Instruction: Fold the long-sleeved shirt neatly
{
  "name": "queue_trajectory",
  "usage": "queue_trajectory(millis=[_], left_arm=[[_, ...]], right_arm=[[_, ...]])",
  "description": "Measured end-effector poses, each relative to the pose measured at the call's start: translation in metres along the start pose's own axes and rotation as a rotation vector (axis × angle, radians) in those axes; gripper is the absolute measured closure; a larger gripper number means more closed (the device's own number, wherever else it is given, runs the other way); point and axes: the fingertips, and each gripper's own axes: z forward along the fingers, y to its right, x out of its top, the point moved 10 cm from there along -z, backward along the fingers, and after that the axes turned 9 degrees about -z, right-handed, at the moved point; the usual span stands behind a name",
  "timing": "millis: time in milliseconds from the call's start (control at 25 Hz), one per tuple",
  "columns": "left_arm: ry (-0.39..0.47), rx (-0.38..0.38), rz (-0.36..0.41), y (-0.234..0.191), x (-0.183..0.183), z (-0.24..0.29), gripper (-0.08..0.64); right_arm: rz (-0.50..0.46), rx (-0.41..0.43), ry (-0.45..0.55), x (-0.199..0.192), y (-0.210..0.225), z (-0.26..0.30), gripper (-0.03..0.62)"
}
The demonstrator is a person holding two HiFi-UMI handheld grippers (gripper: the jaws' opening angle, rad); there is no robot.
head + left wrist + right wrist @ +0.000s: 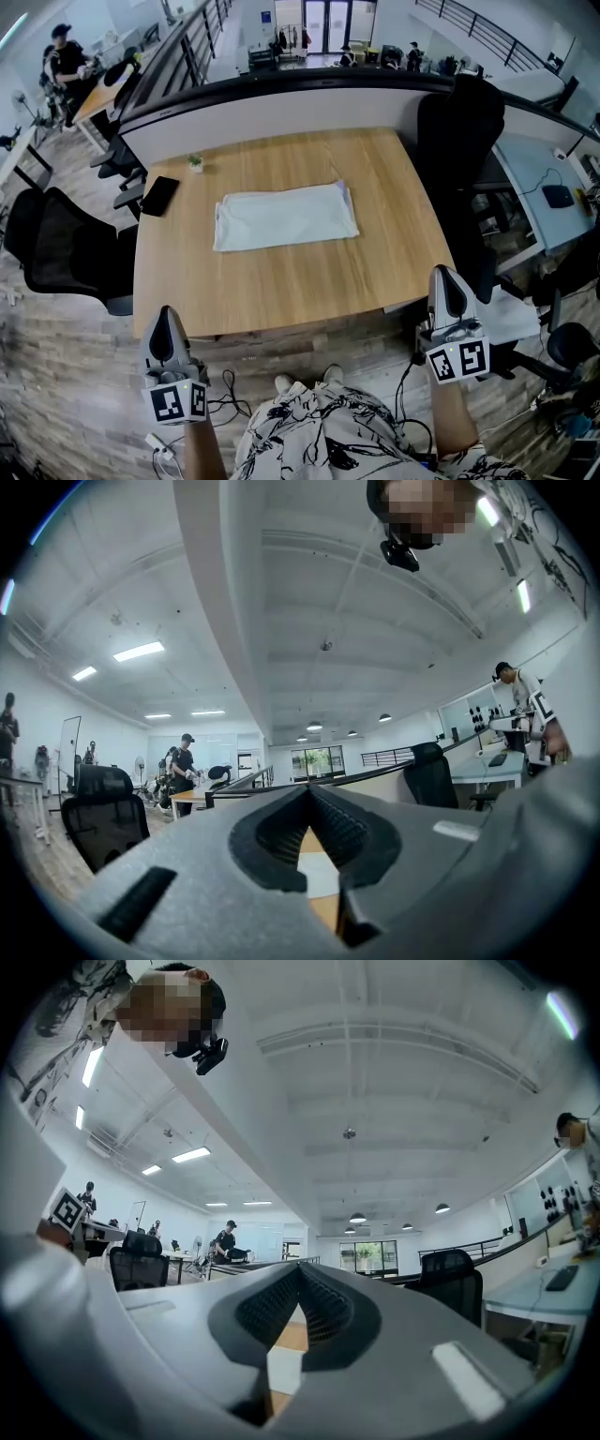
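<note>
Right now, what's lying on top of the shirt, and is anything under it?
Nothing lies on the shirt. It rests flat on the wooden table; anything beneath it is covered and cannot be seen.

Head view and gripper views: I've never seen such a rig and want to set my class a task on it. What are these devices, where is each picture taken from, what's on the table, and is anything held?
No robot: a person holds a grey two-jaw tool in each hand, the left gripper and the right gripper. The head view comes from a camera on the person's head, looking down at them and a light wooden table. The other two pictures come from cameras riding on each gripper, looking along its jaws. On the table lie a white shirt folded into a rectangle, a flat black phone-like slab and a tiny green potted plant. Both grippers are shut and empty.
</note>
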Motion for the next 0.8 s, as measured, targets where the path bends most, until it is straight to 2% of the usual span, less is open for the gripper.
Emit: queue_trajectory(millis=[800], left_arm=[[0.001, -0.008, -0.001, -0.0006, 0.0029, 0.0011, 0.558]], right_arm=[[-0.008, 0.027, -0.011, 0.0026, -0.0079, 0.0067, 0.587]])
